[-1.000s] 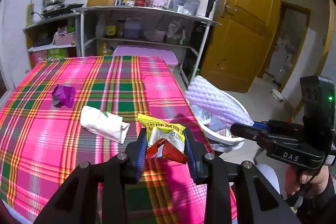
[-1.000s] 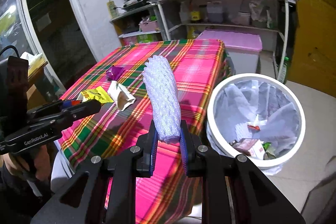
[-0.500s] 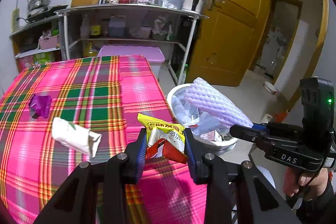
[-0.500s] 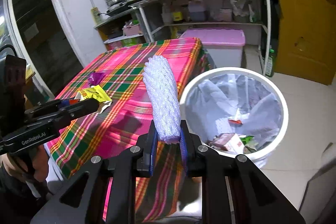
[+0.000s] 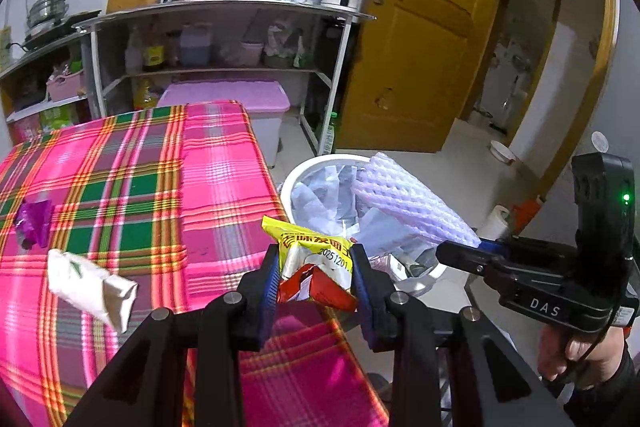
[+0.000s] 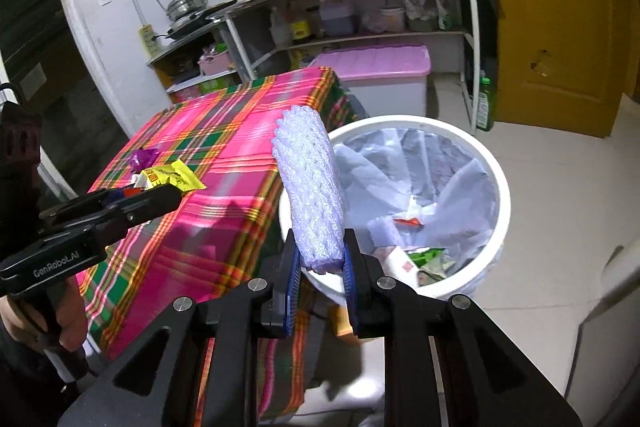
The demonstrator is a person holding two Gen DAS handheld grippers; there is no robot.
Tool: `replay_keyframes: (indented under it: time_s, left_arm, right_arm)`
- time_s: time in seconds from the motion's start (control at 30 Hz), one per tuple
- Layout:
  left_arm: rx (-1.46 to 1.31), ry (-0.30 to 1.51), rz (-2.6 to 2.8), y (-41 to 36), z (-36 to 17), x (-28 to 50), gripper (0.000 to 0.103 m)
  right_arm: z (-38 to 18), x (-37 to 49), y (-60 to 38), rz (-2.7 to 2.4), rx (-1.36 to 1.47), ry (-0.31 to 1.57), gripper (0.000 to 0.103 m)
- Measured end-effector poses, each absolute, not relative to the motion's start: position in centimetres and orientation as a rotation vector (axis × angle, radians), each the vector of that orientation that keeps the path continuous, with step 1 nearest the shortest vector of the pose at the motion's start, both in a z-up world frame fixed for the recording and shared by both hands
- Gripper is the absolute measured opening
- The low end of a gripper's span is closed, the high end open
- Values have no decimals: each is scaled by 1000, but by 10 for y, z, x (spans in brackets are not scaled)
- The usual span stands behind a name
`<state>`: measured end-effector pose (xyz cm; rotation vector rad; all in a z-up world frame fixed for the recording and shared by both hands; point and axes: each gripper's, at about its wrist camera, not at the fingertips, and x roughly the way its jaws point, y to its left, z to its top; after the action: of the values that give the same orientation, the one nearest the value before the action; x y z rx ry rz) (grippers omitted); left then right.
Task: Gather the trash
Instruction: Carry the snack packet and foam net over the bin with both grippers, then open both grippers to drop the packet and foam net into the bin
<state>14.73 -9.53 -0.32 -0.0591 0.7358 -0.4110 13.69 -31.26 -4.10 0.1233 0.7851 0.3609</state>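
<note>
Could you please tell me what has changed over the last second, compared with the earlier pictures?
Both claws swung from over the pink plaid tablecloth toward the white lined trash bin. The right claw now holds the white foam net sleeve at the bin's rim. Unchanged: the left claw grips the yellow snack wrapper; the folded white paper and purple wrapper remain on the table.

The right gripper [image 6: 319,277] clamped a white foam net [image 6: 310,197] at six o'clock; the lined white bin [image 6: 502,211] sat toward three o'clock.
</note>
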Motion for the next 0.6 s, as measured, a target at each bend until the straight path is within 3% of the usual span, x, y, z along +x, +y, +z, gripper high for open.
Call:
replay_keyframes:
  time_s: [0.6]
  left_arm:
    - [-42,824,-481,-147,-38,208,34]
  right_arm:
    - [-79,179,-349,253,176,882,20]
